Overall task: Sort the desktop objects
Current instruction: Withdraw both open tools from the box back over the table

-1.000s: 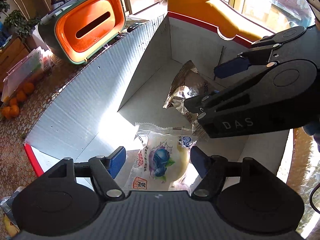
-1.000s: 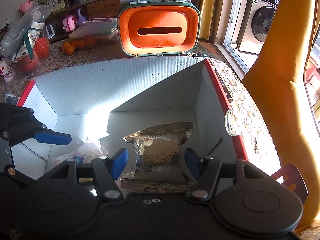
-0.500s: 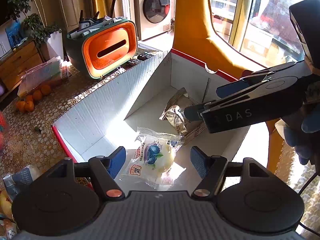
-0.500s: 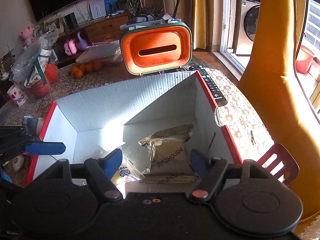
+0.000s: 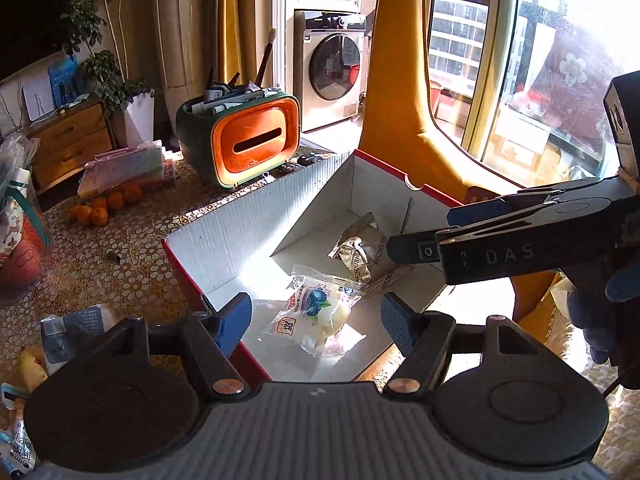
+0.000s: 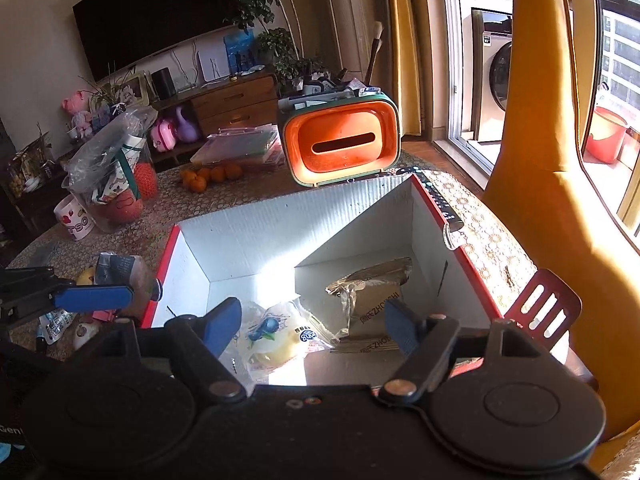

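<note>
A white cardboard box with a red rim [image 5: 240,228] [image 6: 256,240] stands on the table. Inside lie a clear blueberry bun packet [image 5: 316,312] [image 6: 272,336] and a gold foil snack bag [image 5: 358,252] [image 6: 372,296]. My left gripper [image 5: 316,322] is open and empty, above the box's near edge. My right gripper [image 6: 314,326] is open and empty, held above the box; it also shows in the left wrist view [image 5: 500,240] at the right.
An orange and green tissue box [image 5: 248,144] [image 6: 344,144] stands behind the box. Oranges [image 5: 104,208], plastic cases [image 6: 240,146], a remote [image 6: 440,204], a mug [image 6: 76,220] and loose packets [image 5: 76,332] lie on the patterned tablecloth. A yellow chair [image 5: 404,92] stands at right.
Both grippers have risen up and back out of the box, open and empty. The bun packet and the foil bag stay on the box floor.
</note>
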A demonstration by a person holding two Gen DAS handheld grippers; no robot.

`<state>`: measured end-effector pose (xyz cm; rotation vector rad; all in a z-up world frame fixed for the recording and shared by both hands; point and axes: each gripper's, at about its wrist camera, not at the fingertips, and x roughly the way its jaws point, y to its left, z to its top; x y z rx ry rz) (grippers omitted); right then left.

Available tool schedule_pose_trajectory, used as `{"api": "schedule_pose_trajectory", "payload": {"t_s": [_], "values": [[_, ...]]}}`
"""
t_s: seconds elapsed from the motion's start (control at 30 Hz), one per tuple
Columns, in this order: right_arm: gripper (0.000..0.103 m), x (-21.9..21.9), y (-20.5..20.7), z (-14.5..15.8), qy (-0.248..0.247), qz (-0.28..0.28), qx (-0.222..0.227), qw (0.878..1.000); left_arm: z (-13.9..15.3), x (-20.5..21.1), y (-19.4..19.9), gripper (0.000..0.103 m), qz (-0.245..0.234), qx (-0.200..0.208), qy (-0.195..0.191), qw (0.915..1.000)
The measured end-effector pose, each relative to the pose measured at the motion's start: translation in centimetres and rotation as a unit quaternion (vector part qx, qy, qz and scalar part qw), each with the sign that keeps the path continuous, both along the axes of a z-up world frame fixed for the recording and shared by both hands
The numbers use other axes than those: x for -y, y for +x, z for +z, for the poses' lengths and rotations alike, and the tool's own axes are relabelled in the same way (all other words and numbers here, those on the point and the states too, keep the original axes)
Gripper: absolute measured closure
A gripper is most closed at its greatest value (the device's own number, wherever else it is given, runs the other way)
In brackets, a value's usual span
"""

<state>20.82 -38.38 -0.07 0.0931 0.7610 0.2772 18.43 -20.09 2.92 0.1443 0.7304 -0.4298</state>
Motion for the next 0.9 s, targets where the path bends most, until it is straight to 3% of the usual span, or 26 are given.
{"api": "schedule_pose_trajectory", "payload": {"t_s": [0.37,0.5,0.9], "values": [[0.019,-3.0,-3.8,1.0,0.014,0.011,0.03,0.999,0.7,-4.6,-3.1,0.015,0.039,0.021,-0.023,0.9987],[0.017,-4.4,-5.1,1.3,0.02,0.017,0.041,0.999,0.9,-6.3,-4.3,0.0,0.048,0.037,-0.026,0.9978],[0.013,-8.5,-8.5,1.0,0.036,0.033,0.06,0.997,-0.1,-12.9,-8.2,0.0,0.095,0.048,-0.029,0.9939]]}}
